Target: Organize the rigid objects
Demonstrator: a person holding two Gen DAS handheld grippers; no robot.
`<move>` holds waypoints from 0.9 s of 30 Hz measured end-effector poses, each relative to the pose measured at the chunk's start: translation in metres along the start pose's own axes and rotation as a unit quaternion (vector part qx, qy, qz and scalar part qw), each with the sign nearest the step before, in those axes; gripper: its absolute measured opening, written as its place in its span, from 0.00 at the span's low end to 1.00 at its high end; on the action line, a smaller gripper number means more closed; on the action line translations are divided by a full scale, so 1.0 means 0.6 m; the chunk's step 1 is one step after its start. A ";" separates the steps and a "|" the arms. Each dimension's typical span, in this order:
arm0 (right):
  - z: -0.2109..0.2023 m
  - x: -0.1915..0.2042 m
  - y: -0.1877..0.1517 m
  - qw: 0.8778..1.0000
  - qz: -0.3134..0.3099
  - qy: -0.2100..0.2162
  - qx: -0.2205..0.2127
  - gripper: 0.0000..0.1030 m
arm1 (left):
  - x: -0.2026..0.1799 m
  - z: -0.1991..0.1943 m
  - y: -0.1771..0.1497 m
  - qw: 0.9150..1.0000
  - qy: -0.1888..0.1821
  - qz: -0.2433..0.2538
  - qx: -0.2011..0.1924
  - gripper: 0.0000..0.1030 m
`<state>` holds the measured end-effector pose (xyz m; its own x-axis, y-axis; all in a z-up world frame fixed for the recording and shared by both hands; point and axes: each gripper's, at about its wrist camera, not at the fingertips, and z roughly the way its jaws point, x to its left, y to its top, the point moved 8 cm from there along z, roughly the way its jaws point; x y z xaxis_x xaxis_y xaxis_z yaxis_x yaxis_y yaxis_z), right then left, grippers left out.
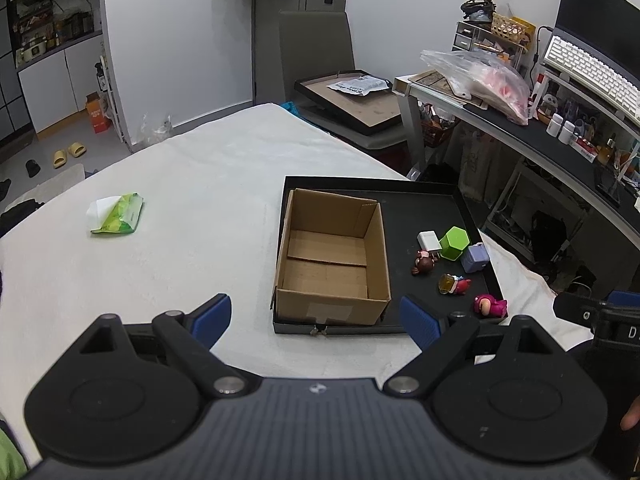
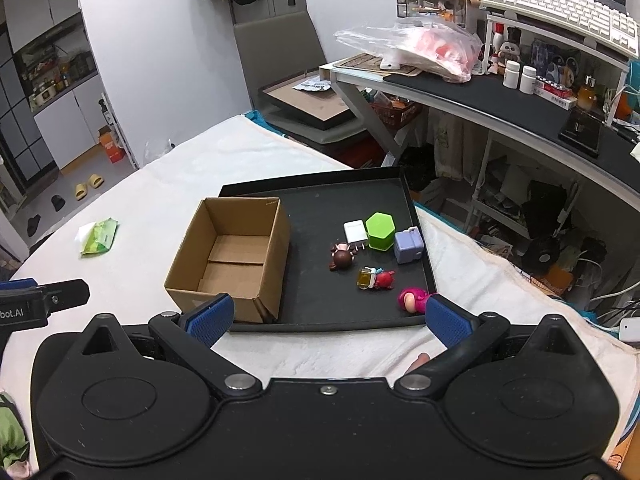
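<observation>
A black tray (image 1: 424,196) (image 2: 320,200) lies on the white bed cover and carries an empty cardboard box (image 1: 332,258) (image 2: 236,256) on its left side. To the right of the box lie a white charger (image 2: 355,233), a green hexagonal container (image 1: 454,243) (image 2: 380,231), a lilac cube (image 1: 475,258) (image 2: 408,245), a brown figurine (image 1: 423,263) (image 2: 343,257), a red figurine with a yellow piece (image 1: 454,284) (image 2: 376,279) and a pink figurine (image 1: 490,305) (image 2: 412,299). My left gripper (image 1: 316,320) hangs open in front of the box. My right gripper (image 2: 328,318) is open at the tray's near edge, empty.
A green tissue pack (image 1: 116,214) (image 2: 98,236) lies on the bed to the left. A desk (image 2: 460,92) with a keyboard, bottles and a plastic bag stands at the right, with a grey chair (image 1: 316,40) and framed boards behind the bed.
</observation>
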<state>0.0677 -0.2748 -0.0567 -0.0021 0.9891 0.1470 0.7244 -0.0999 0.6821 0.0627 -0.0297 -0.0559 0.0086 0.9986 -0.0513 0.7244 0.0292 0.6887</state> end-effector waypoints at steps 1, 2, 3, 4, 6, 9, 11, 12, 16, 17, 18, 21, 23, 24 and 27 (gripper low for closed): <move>-0.002 0.000 0.001 1.000 -0.001 0.000 -0.001 1.00 | -0.001 -0.002 0.001 1.000 0.000 0.001 -0.001 0.88; -0.003 0.000 0.002 1.000 -0.001 0.000 -0.002 1.00 | -0.002 -0.004 0.002 1.000 0.001 0.002 -0.002 0.88; -0.004 0.001 0.002 1.000 -0.002 -0.001 -0.004 1.00 | -0.002 -0.004 0.003 1.000 0.001 0.002 -0.003 0.88; -0.005 0.001 0.003 1.000 -0.002 -0.002 -0.005 1.00 | -0.003 -0.005 0.004 1.000 0.001 0.002 -0.003 0.88; -0.006 0.002 0.004 1.000 -0.002 -0.002 -0.007 1.00 | -0.002 -0.006 0.004 1.000 0.002 0.002 -0.003 0.88; -0.008 0.003 0.004 1.000 -0.002 -0.001 -0.008 1.00 | 0.000 -0.009 0.006 1.000 0.002 0.001 -0.004 0.88; -0.007 0.004 0.004 1.000 -0.003 -0.001 -0.008 1.00 | 0.001 -0.009 0.005 1.000 0.002 0.002 -0.004 0.88; -0.007 0.005 0.004 1.000 -0.003 -0.002 -0.008 1.00 | 0.002 -0.009 0.005 1.000 0.003 0.002 -0.004 0.88; -0.007 0.006 0.007 1.000 0.002 -0.001 -0.013 1.00 | 0.006 -0.011 0.006 1.000 0.003 0.001 -0.005 0.88; -0.007 0.007 0.007 1.000 0.004 -0.001 -0.014 1.00 | 0.009 -0.011 0.007 1.000 0.003 0.001 -0.006 0.88; -0.006 0.008 0.007 1.000 0.004 -0.001 -0.015 1.00 | 0.011 -0.011 0.007 1.000 0.004 0.001 -0.006 0.88; -0.002 0.010 0.009 1.000 0.001 -0.006 -0.016 1.00 | 0.018 -0.006 0.009 1.000 0.005 0.000 -0.004 0.88; 0.004 0.013 0.008 1.000 0.003 -0.005 -0.014 1.00 | 0.020 -0.002 0.010 1.000 0.005 -0.001 -0.002 0.88; 0.008 0.014 0.007 1.000 0.005 -0.004 -0.012 1.00 | 0.021 0.001 0.011 1.000 0.005 -0.002 -0.002 0.88; 0.026 0.013 0.003 1.000 0.008 -0.010 -0.007 1.00 | 0.023 0.012 0.011 1.000 0.001 -0.006 0.003 0.88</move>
<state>0.0797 -0.2656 -0.0653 0.0234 0.9892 0.1444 0.7143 -0.1176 0.6899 0.0727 -0.0162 -0.0571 -0.0021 0.9983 -0.0584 0.7289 0.0416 0.6833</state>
